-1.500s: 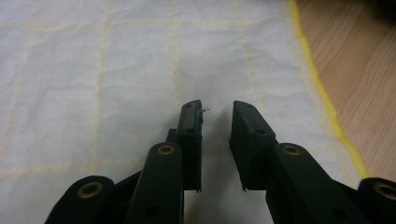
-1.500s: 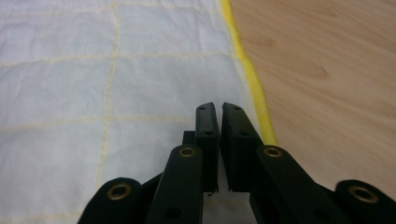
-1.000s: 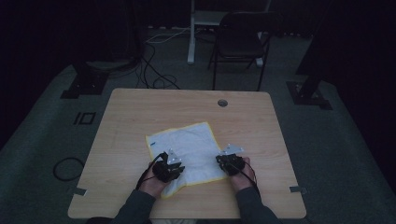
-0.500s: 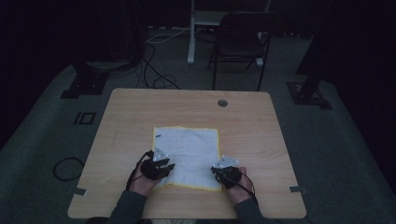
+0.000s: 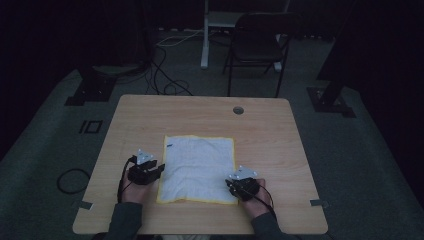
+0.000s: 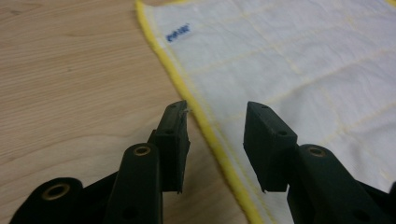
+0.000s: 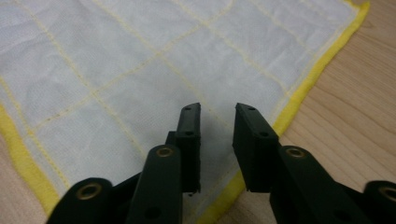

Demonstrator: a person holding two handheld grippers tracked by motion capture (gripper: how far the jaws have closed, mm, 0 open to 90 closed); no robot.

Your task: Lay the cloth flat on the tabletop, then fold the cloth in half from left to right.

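While both hands rest low, left tool (image 5: 161,169) released at cloth (image 5: 198,169) edge, right tool (image 5: 229,183) released over corner.

White cloth (image 5: 198,168) with yellow edge lay flat on wooden table (image 5: 270,130). Left gripper (image 5: 146,170) sat at its left edge, right gripper (image 5: 240,185) on its near right corner.

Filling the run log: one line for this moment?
cloth flat on table | left gripper open at its edge | right gripper open over corner
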